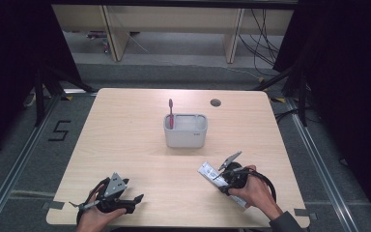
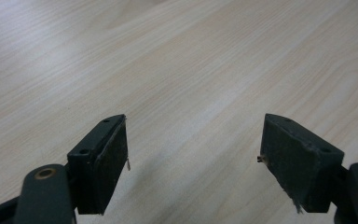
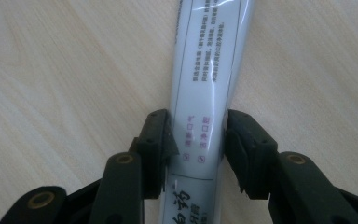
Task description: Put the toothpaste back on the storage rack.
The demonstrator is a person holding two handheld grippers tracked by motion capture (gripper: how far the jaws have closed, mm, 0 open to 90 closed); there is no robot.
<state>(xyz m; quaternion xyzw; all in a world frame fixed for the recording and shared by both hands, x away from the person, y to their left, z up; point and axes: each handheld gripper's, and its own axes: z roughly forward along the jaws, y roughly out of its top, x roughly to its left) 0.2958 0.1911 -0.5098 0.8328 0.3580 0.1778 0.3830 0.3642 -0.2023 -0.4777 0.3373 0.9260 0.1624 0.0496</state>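
Toothpaste tube [image 3: 209,70] pinched between right fingers [image 3: 154,140].

white printed toothpaste tube [image 3: 209,84] lying flat on table.

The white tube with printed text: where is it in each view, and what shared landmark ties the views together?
High view: the white tube lies lower right, under the right gripper.
Left gripper view: not in it.
Right gripper view: the tube runs up the centre between the two jaws, pads against its sides.
Shared landmark: the light wooden tabletop.
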